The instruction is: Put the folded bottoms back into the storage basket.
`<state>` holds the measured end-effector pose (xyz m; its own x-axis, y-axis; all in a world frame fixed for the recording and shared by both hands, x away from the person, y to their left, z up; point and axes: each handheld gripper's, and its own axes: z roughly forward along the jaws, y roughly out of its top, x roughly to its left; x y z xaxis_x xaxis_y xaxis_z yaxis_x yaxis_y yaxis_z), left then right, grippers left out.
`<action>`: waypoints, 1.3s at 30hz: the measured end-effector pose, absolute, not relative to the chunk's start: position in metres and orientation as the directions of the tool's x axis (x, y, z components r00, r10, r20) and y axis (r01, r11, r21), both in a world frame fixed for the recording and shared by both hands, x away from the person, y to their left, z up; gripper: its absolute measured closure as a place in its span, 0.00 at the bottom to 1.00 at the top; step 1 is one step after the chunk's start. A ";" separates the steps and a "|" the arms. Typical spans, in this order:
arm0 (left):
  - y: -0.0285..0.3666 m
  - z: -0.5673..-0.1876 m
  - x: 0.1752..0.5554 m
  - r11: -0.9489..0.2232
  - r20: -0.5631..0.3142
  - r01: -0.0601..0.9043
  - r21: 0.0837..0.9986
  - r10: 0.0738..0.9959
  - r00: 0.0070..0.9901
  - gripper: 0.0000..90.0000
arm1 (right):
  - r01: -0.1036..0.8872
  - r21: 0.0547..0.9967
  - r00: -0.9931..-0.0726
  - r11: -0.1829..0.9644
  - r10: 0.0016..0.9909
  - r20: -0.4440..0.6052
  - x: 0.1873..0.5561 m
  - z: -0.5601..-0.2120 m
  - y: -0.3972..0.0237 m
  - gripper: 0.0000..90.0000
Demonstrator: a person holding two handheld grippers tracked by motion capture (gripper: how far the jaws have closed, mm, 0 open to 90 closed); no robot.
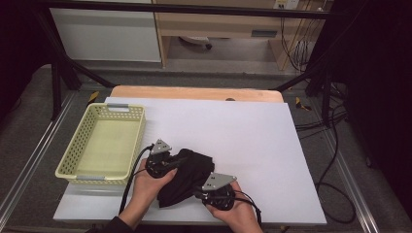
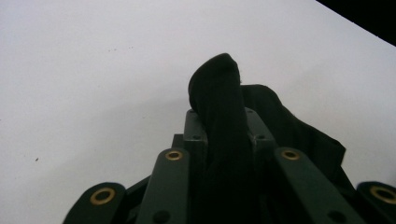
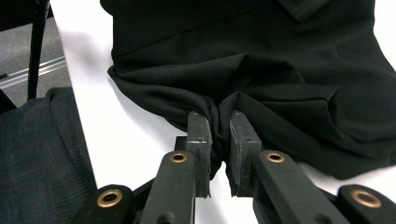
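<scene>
High view: left claw (image 1: 171,164) and right claw (image 1: 204,193) each pinch the black cloth (image 1: 192,171); grasp done, lifting and folding remain.

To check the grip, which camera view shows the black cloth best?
The high view: the whole black cloth lies between both grippers. The right gripper view shows its folds pinched in the jaws; the left gripper view shows one bunched fold.

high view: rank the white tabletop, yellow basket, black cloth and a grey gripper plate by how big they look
1. white tabletop
2. yellow basket
3. black cloth
4. grey gripper plate, clearly smallest

The cloth is bunched between both grippers, so spread out it might rival the basket.
</scene>
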<state>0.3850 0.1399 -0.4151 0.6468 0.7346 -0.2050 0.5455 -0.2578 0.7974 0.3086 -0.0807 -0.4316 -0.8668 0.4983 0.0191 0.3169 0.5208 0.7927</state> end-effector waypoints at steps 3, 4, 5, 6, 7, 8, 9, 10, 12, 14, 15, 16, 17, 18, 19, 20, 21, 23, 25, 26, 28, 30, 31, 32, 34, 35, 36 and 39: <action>0.140 -0.412 0.389 -0.239 -0.224 0.557 0.795 0.738 0.636 0.84 | 0.319 0.800 -0.868 0.509 0.495 0.031 0.315 -0.427 -0.080 0.91; 0.139 -0.410 0.390 -0.235 -0.227 0.557 0.796 0.738 0.635 0.84 | 0.321 0.802 -0.869 0.504 0.494 0.037 0.318 -0.423 -0.079 0.91; 0.138 -0.405 0.391 -0.230 -0.229 0.555 0.799 0.738 0.635 0.84 | 0.318 0.803 -0.870 0.504 0.492 0.036 0.320 -0.421 -0.079 0.91; 0.137 -0.402 0.392 -0.237 -0.222 0.550 0.801 0.735 0.640 0.84 | 0.317 0.803 -0.871 0.505 0.490 0.035 0.322 -0.419 -0.079 0.91; 0.135 -0.400 0.393 -0.247 -0.210 0.543 0.803 0.735 0.645 0.84 | 0.316 0.803 -0.873 0.505 0.486 0.038 0.323 -0.416 -0.079 0.91; 0.134 -0.398 0.394 -0.255 -0.202 0.538 0.803 0.733 0.649 0.84 | 0.318 0.802 -0.873 0.505 0.486 0.041 0.325 -0.414 -0.079 0.91; 0.133 -0.396 0.395 -0.259 -0.197 0.535 0.804 0.733 0.651 0.84 | 0.317 0.802 -0.874 0.505 0.484 0.041 0.327 -0.412 -0.078 0.91; 0.132 -0.394 0.396 -0.259 -0.199 0.535 0.804 0.731 0.653 0.84 | 0.315 0.802 -0.875 0.507 0.482 0.040 0.329 -0.410 -0.078 0.91; 0.132 -0.393 0.397 -0.256 -0.202 0.535 0.805 0.730 0.653 0.84 | 0.319 0.800 -0.876 0.508 0.481 0.044 0.332 -0.407 -0.078 0.91; 0.131 -0.390 0.399 -0.250 -0.208 0.535 0.807 0.727 0.654 0.85 | 0.318 0.800 -0.876 0.508 0.480 0.044 0.334 -0.406 -0.078 0.91; 0.131 -0.389 0.399 -0.245 -0.210 0.534 0.809 0.728 0.653 0.85 | 0.326 0.800 -0.875 0.504 0.480 0.054 0.337 -0.405 -0.078 0.91; 0.132 -0.387 0.400 -0.242 -0.210 0.532 0.811 0.729 0.652 0.85 | 0.331 0.800 -0.875 0.500 0.481 0.060 0.339 -0.404 -0.078 0.91; 0.132 -0.384 0.401 -0.233 -0.214 0.531 0.815 0.730 0.649 0.85 | 0.335 0.802 -0.874 0.495 0.482 0.068 0.340 -0.403 -0.078 0.91; 0.133 -0.383 0.402 -0.231 -0.218 0.531 0.815 0.727 0.651 0.85 | 0.337 0.803 -0.874 0.492 0.481 0.072 0.341 -0.402 -0.078 0.91; 0.133 -0.383 0.402 -0.231 -0.218 0.531 0.815 0.727 0.651 0.85 | 0.338 0.803 -0.874 0.490 0.481 0.074 0.342 -0.401 -0.077 0.91; 0.133 -0.381 0.403 -0.231 -0.219 0.532 0.815 0.727 0.651 0.85 | 0.337 0.804 -0.874 0.490 0.480 0.075 0.344 -0.400 -0.077 0.91; 0.133 -0.381 0.403 -0.231 -0.219 0.532 0.815 0.727 0.651 0.85 | 0.338 0.805 -0.874 0.488 0.480 0.076 0.345 -0.399 -0.076 0.91; 0.133 -0.379 0.404 -0.236 -0.216 0.531 0.814 0.725 0.653 0.85 | 0.338 0.806 -0.875 0.487 0.477 0.079 0.347 -0.398 -0.075 0.91; 0.133 -0.378 0.404 -0.234 -0.216 0.531 0.815 0.727 0.652 0.85 | 0.336 0.805 -0.877 0.489 0.475 0.078 0.348 -0.397 -0.075 0.91; 0.133 -0.376 0.404 -0.233 -0.214 0.528 0.817 0.727 0.653 0.85 | 0.339 0.805 -0.877 0.487 0.474 0.083 0.349 -0.395 -0.074 0.91; 0.134 -0.375 0.405 -0.233 -0.214 0.526 0.818 0.726 0.653 0.85 | 0.338 0.807 -0.878 0.484 0.471 0.085 0.350 -0.394 -0.074 0.91; 0.135 -0.373 0.406 -0.229 -0.214 0.524 0.821 0.727 0.653 0.85 | 0.339 0.807 -0.878 0.483 0.471 0.088 0.351 -0.393 -0.074 0.91; 0.136 -0.371 0.407 -0.222 -0.218 0.523 0.823 0.727 0.651 0.85 | 0.337 0.808 -0.879 0.483 0.469 0.086 0.352 -0.391 -0.074 0.91; 0.136 -0.371 0.407 -0.222 -0.218 0.523 0.823 0.727 0.651 0.85 | 0.336 0.809 -0.880 0.482 0.468 0.086 0.353 -0.390 -0.074 0.91; 0.137 -0.367 0.409 -0.217 -0.217 0.519 0.827 0.728 0.650 0.85 | 0.334 0.810 -0.880 0.482 0.468 0.085 0.354 -0.387 -0.075 0.91; 0.137 -0.366 0.409 -0.216 -0.216 0.517 0.828 0.728 0.651 0.85 | 0.331 0.813 -0.880 0.480 0.467 0.083 0.355 -0.385 -0.075 0.91; 0.137 -0.365 0.409 -0.215 -0.215 0.514 0.830 0.728 0.651 0.85 | 0.331 0.813 -0.880 0.479 0.467 0.083 0.356 -0.384 -0.075 0.91; 0.138 -0.361 0.411 -0.208 -0.216 0.512 0.834 0.730 0.649 0.85 | 0.326 0.815 -0.881 0.479 0.467 0.078 0.358 -0.379 -0.076 0.91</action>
<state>0.4108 0.1381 -0.3613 0.6488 0.7295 -0.2165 0.5115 -0.2076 0.8338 0.3576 -0.0756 -0.3794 -0.8808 0.4670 0.0781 0.3264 0.4795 0.8146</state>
